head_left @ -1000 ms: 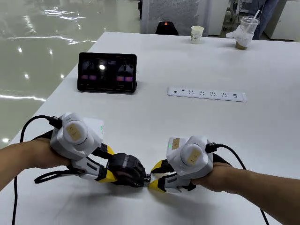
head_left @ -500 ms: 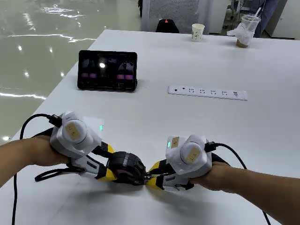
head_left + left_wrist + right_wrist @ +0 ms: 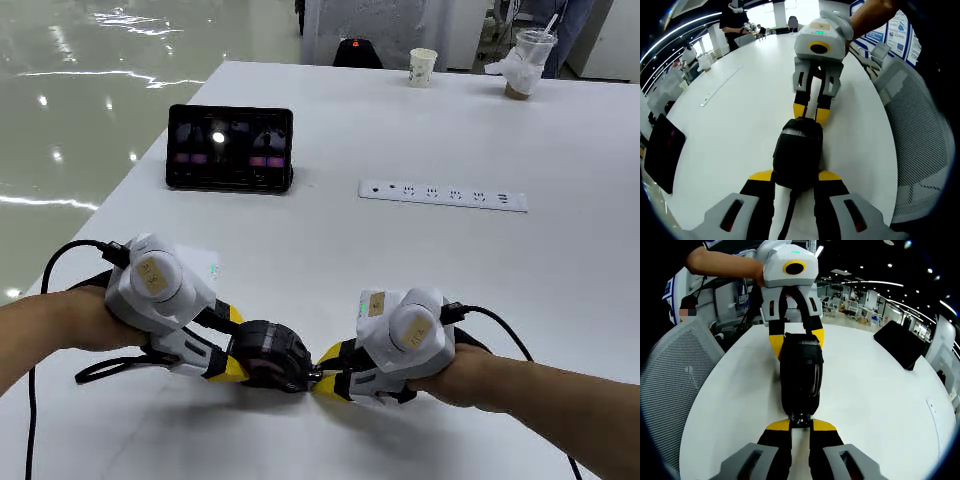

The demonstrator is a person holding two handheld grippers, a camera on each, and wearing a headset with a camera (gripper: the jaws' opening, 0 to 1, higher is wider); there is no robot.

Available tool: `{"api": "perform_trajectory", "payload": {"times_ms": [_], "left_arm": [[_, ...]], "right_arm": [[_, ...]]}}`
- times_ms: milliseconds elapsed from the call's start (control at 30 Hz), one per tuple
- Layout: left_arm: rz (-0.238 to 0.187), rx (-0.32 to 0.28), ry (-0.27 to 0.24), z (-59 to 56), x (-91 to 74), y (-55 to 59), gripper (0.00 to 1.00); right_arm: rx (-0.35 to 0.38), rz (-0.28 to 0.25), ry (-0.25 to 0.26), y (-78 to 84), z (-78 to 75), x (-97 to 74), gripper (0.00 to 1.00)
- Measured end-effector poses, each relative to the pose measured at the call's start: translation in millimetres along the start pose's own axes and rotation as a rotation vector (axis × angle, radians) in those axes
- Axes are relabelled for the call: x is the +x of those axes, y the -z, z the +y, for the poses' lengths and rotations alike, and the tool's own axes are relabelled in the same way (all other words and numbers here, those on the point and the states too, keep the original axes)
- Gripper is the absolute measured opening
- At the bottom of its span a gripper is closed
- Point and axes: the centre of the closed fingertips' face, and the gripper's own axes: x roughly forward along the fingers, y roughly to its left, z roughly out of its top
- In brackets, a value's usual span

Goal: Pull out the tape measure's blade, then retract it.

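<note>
A black tape measure (image 3: 268,355) rests on the white table (image 3: 400,250) near its front edge. My left gripper (image 3: 226,350) is shut on the case from the left, its yellow-tipped jaws clamping both sides of the tape measure (image 3: 797,152). My right gripper (image 3: 325,375) faces it from the right and is shut on the blade's end hook (image 3: 800,419) at the front of the tape measure (image 3: 800,372). No length of blade shows between case and hook. The right gripper (image 3: 809,114) also appears in the left gripper view, and the left gripper (image 3: 796,340) in the right gripper view.
A black tablet (image 3: 229,149) stands at the back left and a white power strip (image 3: 443,196) lies mid-table. A paper cup (image 3: 423,68) and a plastic cup (image 3: 527,62) stand at the far edge. A mesh chair (image 3: 920,130) sits beside the table.
The right gripper's jaws have closed in on the hook at the case's front. Both grippers and the tape measure otherwise stay in about the same place.
</note>
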Motion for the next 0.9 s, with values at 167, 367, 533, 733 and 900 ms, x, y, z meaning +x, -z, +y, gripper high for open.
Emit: {"api": "perform_trajectory", "payload": {"times_ms": [167,367,533,733,900], "left_arm": [[-0.002,-0.007,0.0,0.0,-0.3,-0.1,0.24],[-0.004,-0.018,0.001,0.3,-0.4,-0.1,0.24],[-0.003,-0.021,0.001,0.6,-0.4,0.0,0.24],[-0.004,-0.026,0.003,0.7,-0.3,-0.4,0.24],[-0.004,-0.029,0.004,-2.1,-1.5,-2.9,0.24]], "right_arm": [[0.002,-0.002,-0.005,1.4,1.0,-1.6,0.08],[-0.002,0.005,-0.004,6.4,0.2,-7.0,0.08],[-0.001,0.008,-0.005,10.4,-0.3,-11.2,0.08],[0.001,0.013,-0.008,16.7,-1.4,-17.3,0.08],[0.003,0.016,-0.007,21.1,-1.3,-22.5,0.08]]}}
